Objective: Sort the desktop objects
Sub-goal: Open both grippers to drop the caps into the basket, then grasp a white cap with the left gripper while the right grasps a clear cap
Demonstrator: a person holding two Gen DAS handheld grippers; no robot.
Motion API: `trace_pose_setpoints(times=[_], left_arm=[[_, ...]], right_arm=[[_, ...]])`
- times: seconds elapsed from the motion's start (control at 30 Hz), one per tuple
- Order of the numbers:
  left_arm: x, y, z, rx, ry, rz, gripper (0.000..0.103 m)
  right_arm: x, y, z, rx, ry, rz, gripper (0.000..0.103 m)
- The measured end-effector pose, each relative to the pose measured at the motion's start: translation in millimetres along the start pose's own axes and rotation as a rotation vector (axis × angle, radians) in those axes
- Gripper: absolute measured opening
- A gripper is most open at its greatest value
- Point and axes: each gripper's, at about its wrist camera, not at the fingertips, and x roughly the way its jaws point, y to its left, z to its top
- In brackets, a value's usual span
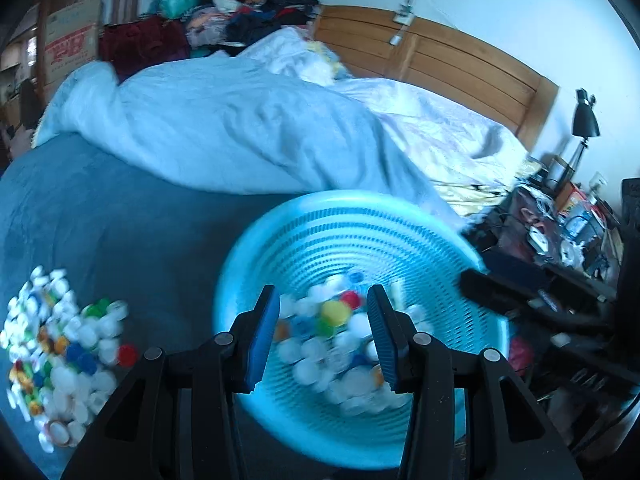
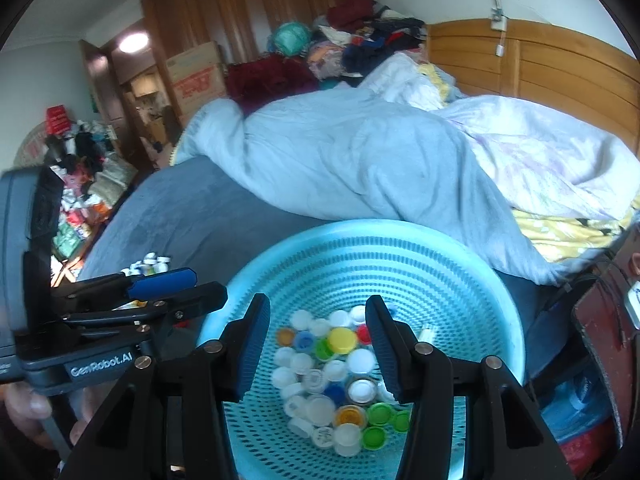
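Note:
A light blue perforated basket [image 1: 452, 308] [image 2: 460, 280] sits on the blue bed cover and holds several bottle caps [image 1: 336, 344] [image 2: 340, 368], white and coloured. A loose pile of caps [image 1: 60, 352] lies on the cover to the left. My left gripper [image 1: 323, 312] is open and empty above the basket. My right gripper [image 2: 318, 320] is open and empty above the basket too. The left gripper's body [image 2: 120, 320] shows at the left in the right wrist view, and part of the right gripper [image 1: 520, 292] shows at the right in the left wrist view.
A light blue quilt [image 1: 240, 128] [image 2: 360, 152] lies bunched across the bed behind the basket. A wooden headboard [image 1: 460, 60] stands at the back right. A cluttered bedside table [image 1: 568, 220] with a black lamp [image 1: 584, 120] is at the right.

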Motion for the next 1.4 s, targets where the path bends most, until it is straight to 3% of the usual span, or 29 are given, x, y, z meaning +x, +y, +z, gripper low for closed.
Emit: trace_pose_setpoints(times=[0.07,0.17,0.33,0.43,0.57,0.73,0.93,1.03,1.17,1.23,1.3,1.4], left_arm=[[-12,36,-20,-0.038,-0.014,0.048,0.040],[-36,107,-59,-0.165,-0.032,0.117,0.040],[-82,220,-138,-0.330,-0.042,0.337,0.040],[-96,277,-186,-0.436,-0.018,0.416,0.040],[-97,321,-234,-0.530,0.016,0.424,0.039],[-83,333,-259,-0.538,0.033,0.374,0.039],[-60,338,-253,-0.506,0.046,0.369,0.039],[-60,336,-251,-0.495,0.039,0.405,0.025],[-65,339,-254,-0.518,0.005,0.411,0.025],[-67,343,-256,-0.537,0.000,0.403,0.025],[-69,348,-259,-0.559,0.000,0.390,0.025],[-70,352,-261,-0.580,-0.006,0.376,0.025]], right_arm=[[6,16,-5,-0.036,0.012,0.017,0.065],[23,37,-13,-0.072,0.052,0.058,0.065],[54,90,-21,-0.154,0.111,0.136,0.066],[68,120,-27,-0.205,0.136,0.169,0.066],[93,151,-40,-0.244,0.198,0.183,0.066],[117,187,-54,-0.292,0.269,0.185,0.066],[138,210,-58,-0.328,0.292,0.181,0.065],[151,214,-63,-0.324,0.306,0.199,0.065],[179,222,-77,-0.320,0.355,0.251,0.062],[198,226,-81,-0.285,0.377,0.286,0.061],[225,226,-82,-0.191,0.417,0.327,0.055],[257,235,-82,-0.175,0.418,0.303,0.051]])
